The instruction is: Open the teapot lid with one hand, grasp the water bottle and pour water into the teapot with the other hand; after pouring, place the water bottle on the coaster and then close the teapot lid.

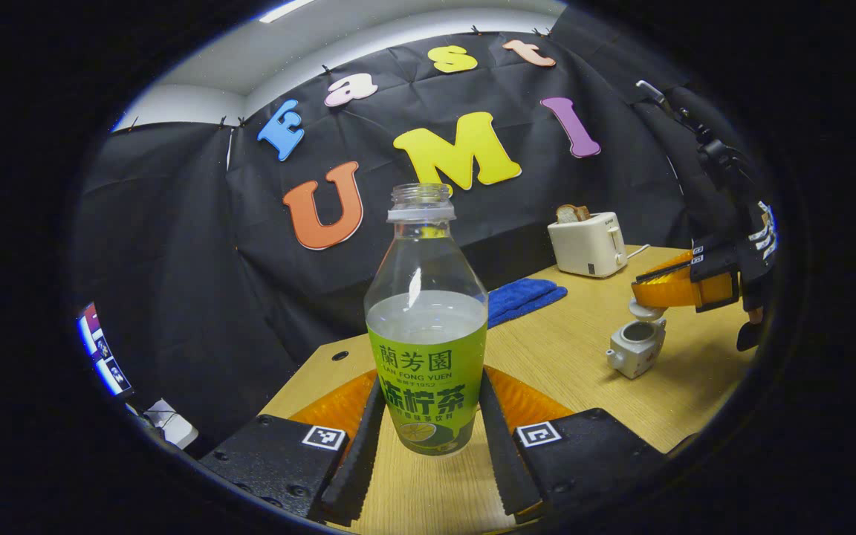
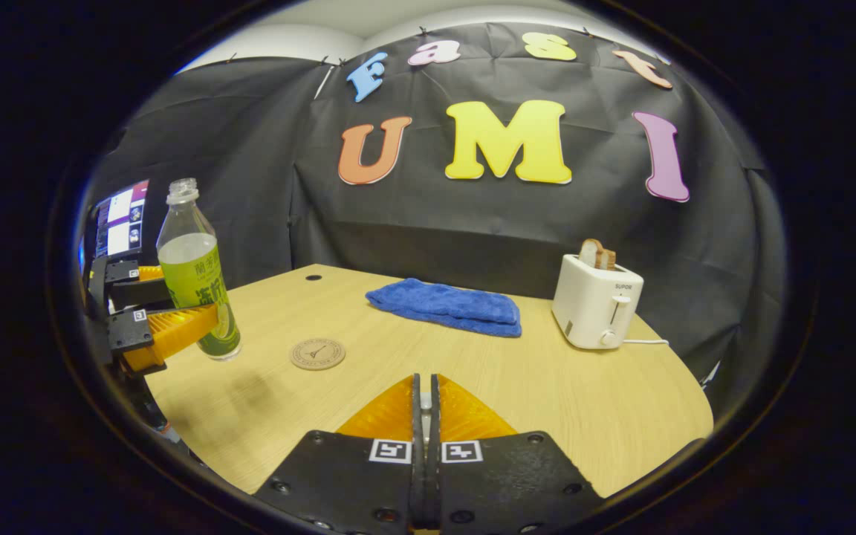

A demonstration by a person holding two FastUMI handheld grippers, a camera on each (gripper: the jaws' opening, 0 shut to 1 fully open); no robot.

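A clear uncapped water bottle [image 1: 426, 357] with a green label stands upright between my left gripper's [image 1: 432, 379] fingers, which press on both sides of its lower half. In the right gripper view the same bottle [image 2: 194, 275] is held by the left gripper [image 2: 201, 321] at the table's left edge, apparently just off the surface. A round cork coaster [image 2: 317, 354] lies to its right. The small white teapot [image 1: 636, 349] sits open on the table. Just above it hangs its lid [image 1: 647, 308], with the right gripper [image 1: 655, 291] shut on it. My right gripper [image 2: 425, 380] has its fingers pressed together.
A folded blue towel [image 2: 446, 306] lies at the back of the wooden table [image 2: 547, 401]. A white toaster [image 2: 595, 308] with bread in it stands at the back right, its cord trailing off. A lit monitor [image 2: 120, 219] is beyond the left edge.
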